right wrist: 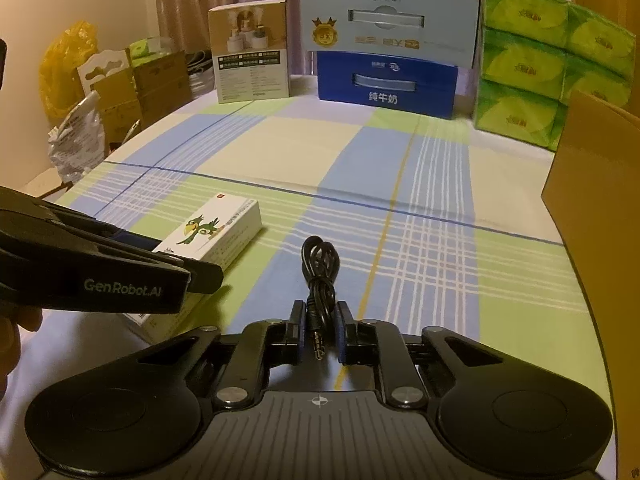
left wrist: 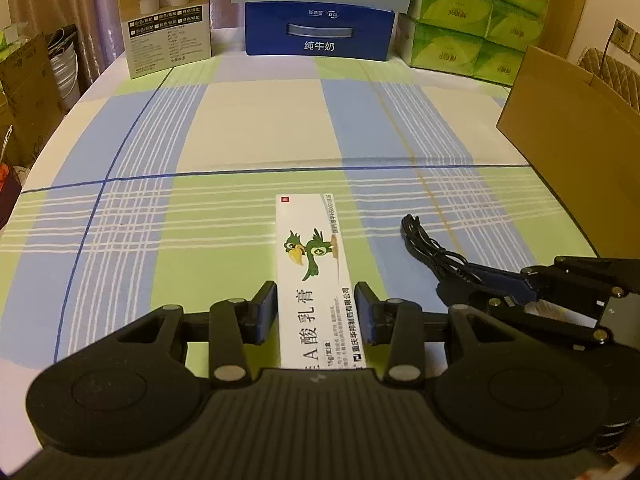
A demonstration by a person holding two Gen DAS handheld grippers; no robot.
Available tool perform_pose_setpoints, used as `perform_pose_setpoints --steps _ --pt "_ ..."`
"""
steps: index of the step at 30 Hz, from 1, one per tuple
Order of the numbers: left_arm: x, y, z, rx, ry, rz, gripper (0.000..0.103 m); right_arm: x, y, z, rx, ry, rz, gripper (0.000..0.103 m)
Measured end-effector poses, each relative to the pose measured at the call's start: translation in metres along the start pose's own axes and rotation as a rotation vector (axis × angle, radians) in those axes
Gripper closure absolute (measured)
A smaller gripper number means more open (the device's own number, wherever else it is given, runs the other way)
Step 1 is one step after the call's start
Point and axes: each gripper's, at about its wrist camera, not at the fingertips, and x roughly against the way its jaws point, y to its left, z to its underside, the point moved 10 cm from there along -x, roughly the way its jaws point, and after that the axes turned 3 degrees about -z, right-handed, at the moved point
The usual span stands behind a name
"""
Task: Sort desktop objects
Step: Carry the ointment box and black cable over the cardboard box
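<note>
Left wrist view shows the table with its checked cloth (left wrist: 248, 128), and at the right edge stands an open cardboard box (left wrist: 568, 132), which I judge to be the place where the sorted things should go. The white ointment box (left wrist: 314, 276) lies flat on the cloth, its long side pointing away from the camera, and the left gripper (left wrist: 316, 312) has one finger on each long side of it; the blue pads (left wrist: 267, 304) look touching or almost touching the walls, so I cannot tell if the box is already clamped or only framed. To do this step well, the fingers should press evenly on both walls, near the end where they stand now, and the box should be lifted level, because a long carton held at one end may tip down. In the right wrist view the right gripper (right wrist: 320, 330) is closed on the black audio cable (right wrist: 318, 276), with the metal plug between the pads and the coiled loop lying forward on the cloth. The cable is soft, so I think it will hang and swing; lift it slowly, keeping the loop away from the ointment box just beside it.
</note>
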Motion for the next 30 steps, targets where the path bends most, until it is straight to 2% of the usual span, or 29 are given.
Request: perform_pose_setpoints --steps 7,15,30 --pt "-0.007 -0.003 -0.004 -0.031 -0.019 -0.029 0.067 0.002 -0.006 -0.001 -0.03 -0.005 0.008 0.093" --pt "-0.007 -0.001 -0.005 -0.018 -0.022 -0.045 0.07 0.003 -0.008 -0.002 -0.044 -0.013 0.014 0.093" --pt "0.025 -0.023 -0.006 -0.04 -0.051 0.004 0.07 0.035 -0.017 -0.015 -0.075 -0.061 0.024 0.093"
